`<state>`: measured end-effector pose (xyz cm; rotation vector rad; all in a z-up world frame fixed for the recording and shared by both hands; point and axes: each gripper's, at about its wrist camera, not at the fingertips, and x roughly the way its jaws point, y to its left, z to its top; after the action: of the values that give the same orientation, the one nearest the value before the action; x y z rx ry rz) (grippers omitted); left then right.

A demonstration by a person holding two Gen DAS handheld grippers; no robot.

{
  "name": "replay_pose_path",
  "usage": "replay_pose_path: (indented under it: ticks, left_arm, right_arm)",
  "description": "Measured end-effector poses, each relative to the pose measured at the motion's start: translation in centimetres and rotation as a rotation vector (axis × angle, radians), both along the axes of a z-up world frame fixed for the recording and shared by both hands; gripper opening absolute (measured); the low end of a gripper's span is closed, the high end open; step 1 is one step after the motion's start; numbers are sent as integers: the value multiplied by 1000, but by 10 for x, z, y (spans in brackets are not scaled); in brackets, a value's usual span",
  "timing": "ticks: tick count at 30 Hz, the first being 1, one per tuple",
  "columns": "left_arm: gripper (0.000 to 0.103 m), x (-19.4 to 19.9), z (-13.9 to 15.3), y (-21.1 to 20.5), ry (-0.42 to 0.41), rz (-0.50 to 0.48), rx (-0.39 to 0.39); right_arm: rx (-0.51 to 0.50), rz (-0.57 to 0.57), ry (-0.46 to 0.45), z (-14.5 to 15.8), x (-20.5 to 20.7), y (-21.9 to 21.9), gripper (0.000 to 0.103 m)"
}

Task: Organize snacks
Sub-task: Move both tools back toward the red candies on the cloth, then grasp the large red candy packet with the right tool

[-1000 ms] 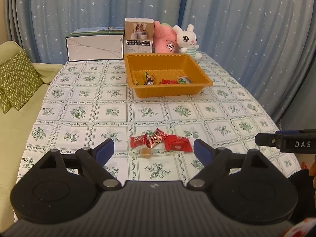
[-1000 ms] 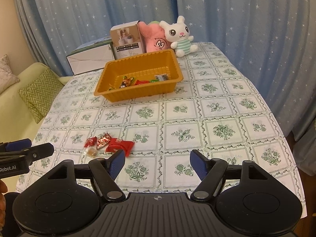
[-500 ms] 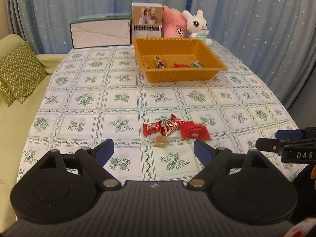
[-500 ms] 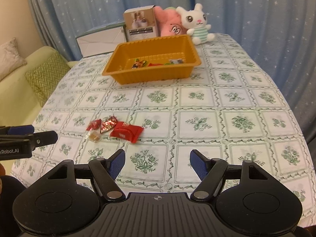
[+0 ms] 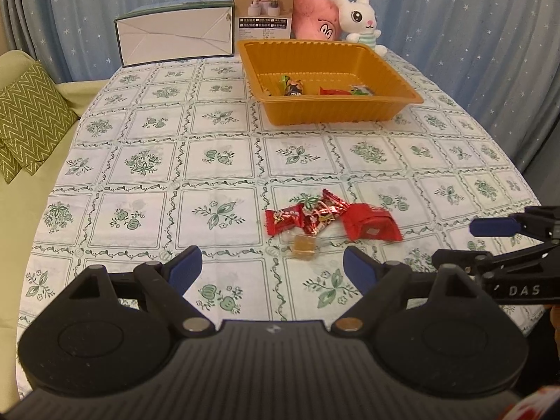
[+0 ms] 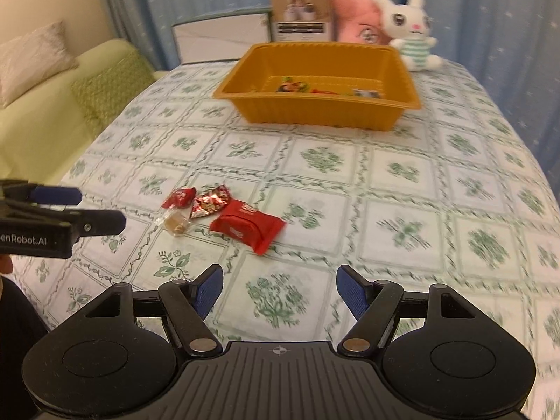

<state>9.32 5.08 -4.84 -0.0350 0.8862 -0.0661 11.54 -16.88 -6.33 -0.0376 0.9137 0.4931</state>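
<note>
Both views are evenly and warmly lit from overhead, neither dim nor harsh. Shadows are faint: a soft one sits under the orange tray [image 5: 381, 112] and under the red snack packet [image 6: 246, 225]. The left wrist view is sharp from the worktop [image 5: 147, 161] to the curtain [image 5: 455, 17]. The right wrist view is smeared by motion blur, worst on the tablecloth pattern at the right and on the plush rabbit [image 6: 413, 35]. Fisheye distortion bows the worktop edges, and dark vignetting cuts the corners of each frame
</note>
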Motion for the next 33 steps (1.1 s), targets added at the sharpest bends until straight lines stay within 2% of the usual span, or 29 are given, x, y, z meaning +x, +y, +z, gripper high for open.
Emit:
replay_pose_path:
  ticks: [8,16,18,24,26,30,33]
  left_arm:
    - [86,16,-9,8,11,9,-5]
    - [86,26,-19,11,29,11,-23]
    - [86,27,-20,10,31,11,-29]
    - [86,31,-21,10,31,6,-44]
    - [86,31,-21,9,32,2,-46]
    - [86,31,-24,3,38,-14,-57]
    - [84,31,-30,-3,49,-31,-57]
  right_arm:
    - [-34,126,-21,-20,35,25,72]
    - [-137,237,-48,-36,63,51,72]
    - [-137,254,-37,-39,70,55,68]
    - [-122,280,3,-44,79,64,44]
    - [-107,275,10,-43,78,64,29]
    - [-46,218,19,-36,72,52,26]
    - [-5,134,19,-28,65,37,26]
